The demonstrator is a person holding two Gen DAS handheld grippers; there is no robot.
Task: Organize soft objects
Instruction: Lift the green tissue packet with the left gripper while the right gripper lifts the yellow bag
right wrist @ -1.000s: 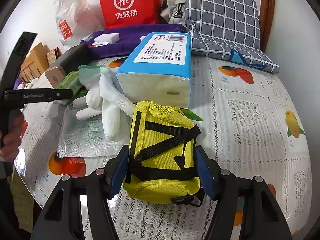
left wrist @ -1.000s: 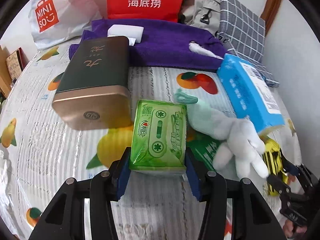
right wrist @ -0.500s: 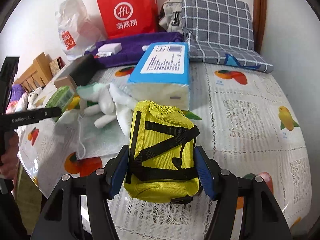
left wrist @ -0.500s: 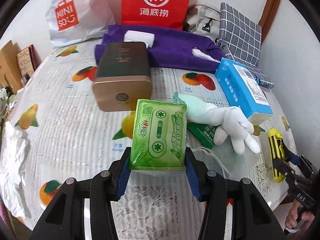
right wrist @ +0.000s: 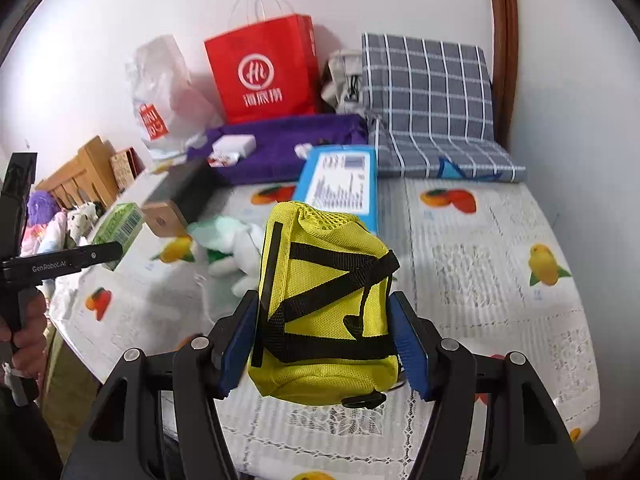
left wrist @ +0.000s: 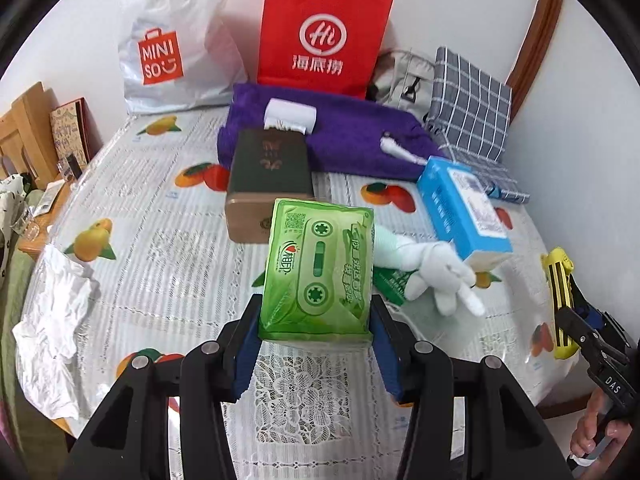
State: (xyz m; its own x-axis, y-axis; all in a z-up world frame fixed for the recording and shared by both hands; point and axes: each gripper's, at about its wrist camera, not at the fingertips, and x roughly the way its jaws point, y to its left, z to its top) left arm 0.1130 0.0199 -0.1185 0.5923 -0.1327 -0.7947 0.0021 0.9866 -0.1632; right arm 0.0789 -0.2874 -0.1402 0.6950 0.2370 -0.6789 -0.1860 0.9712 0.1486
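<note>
Left gripper (left wrist: pixel 316 330): clamped green tissue pack (left wrist: pixel 318 276), above near table edge | Right gripper (right wrist: pixel 326 344): clamped yellow mesh pouch (right wrist: pixel 324 312), right | Red paper bag (left wrist: pixel 322 36): far, contents unseen | Table (left wrist: pixel 168 248): fruit-print lace cloth, white walls

**Green tissue pack held above the worktop**

The left gripper (left wrist: pixel 316 334) pinches a green tissue pack (left wrist: pixel 318 270) between its blue-padded fingers (left wrist: pixel 246 354). Just beyond the fingers sits a dark tin box (left wrist: pixel 269 188); to their right lie a white plush toy (left wrist: pixel 432 270) and a blue tissue pack (left wrist: pixel 460 210) on the worktop (left wrist: pixel 160 248).
</note>
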